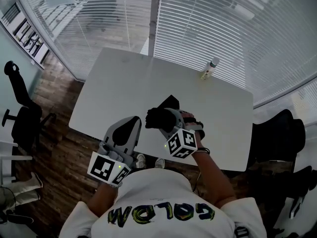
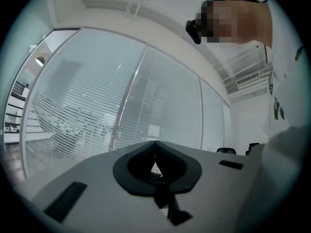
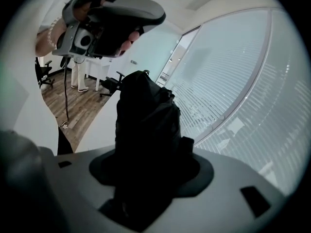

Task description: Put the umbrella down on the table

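If you're looking for containers, the only one is a small bottle (image 1: 210, 68) standing upright by the far edge of the white surface (image 1: 124, 83), toward its far right corner. I can't tell what's in it. Otherwise nothing sits on the surface, and nothing stands between the bottle and the claws. Slatted blinds (image 1: 208, 24) run behind the far edge, a black office chair (image 1: 20, 115) sits off the left side on the wooden floor (image 1: 59, 152), and another dark chair (image 1: 277, 138) is past the right edge.

The right claw (image 1: 167, 120) is clamped on the folded black umbrella (image 3: 146, 125), its jaws held fairly wide by the bundle. The umbrella is over the near edge of the surface, about the middle; whether it touches down I can't tell. The left claw (image 2: 155, 143) is just beside it, jaws closed tip to tip, holding nothing.
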`<state>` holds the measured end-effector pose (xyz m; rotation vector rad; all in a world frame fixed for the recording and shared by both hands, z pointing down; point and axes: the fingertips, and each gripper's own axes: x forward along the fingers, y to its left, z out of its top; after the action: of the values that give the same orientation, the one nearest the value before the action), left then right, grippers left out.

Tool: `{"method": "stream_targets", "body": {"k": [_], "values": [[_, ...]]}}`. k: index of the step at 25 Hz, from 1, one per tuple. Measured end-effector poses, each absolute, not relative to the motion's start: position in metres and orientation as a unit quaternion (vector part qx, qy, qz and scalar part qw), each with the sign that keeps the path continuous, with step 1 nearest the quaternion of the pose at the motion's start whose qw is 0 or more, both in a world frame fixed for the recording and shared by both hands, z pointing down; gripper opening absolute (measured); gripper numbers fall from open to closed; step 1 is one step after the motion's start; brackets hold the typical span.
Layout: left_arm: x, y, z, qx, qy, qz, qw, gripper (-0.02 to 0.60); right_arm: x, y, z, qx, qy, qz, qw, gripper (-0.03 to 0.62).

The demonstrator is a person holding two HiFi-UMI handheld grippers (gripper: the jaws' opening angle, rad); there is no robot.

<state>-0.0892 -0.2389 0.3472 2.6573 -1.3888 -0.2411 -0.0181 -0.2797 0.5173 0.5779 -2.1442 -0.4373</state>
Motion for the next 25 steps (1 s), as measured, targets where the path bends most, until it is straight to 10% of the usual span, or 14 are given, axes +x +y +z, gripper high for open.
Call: {"method": "stream_targets", "body": {"k": [25], "values": [[-0.093,-0.231,0.348,0.879,-0.463,-0.087,0.075,0.011,-0.046,-0.302,0.660,0.120,-0.793,-0.167,0.573,0.258]]}}
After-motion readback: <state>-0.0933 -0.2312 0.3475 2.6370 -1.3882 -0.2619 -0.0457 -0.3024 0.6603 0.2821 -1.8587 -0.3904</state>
